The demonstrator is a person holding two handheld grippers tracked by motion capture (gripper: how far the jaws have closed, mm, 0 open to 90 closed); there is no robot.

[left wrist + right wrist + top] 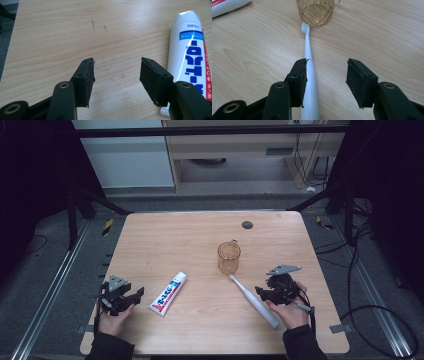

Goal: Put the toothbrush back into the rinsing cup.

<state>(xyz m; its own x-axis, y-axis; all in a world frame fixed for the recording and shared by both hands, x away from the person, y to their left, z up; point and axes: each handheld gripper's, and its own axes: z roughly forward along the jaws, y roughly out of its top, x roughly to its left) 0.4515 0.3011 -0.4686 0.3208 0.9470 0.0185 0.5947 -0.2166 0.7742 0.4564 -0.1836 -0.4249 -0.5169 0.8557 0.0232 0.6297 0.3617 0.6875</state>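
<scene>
A white toothpaste tube (168, 293) with blue and red print lies flat on the wooden table (200, 235), just right of my left gripper (131, 298). In the left gripper view that gripper (117, 72) is open over bare wood, the tube (189, 50) beside its right jaw. A white electric toothbrush (254, 301) lies diagonally, its head touching the base of an amber glass cup (229, 257). My right gripper (263, 291) is open next to the brush handle. In the right gripper view the toothbrush (309, 80) runs along the left jaw of the gripper (327, 72) toward the cup (315, 11).
A dark round grommet (247, 225) sits near the table's far edge. Metal frame rails and cables run along the floor on both sides. A white panel and a wooden cabinet stand beyond the table.
</scene>
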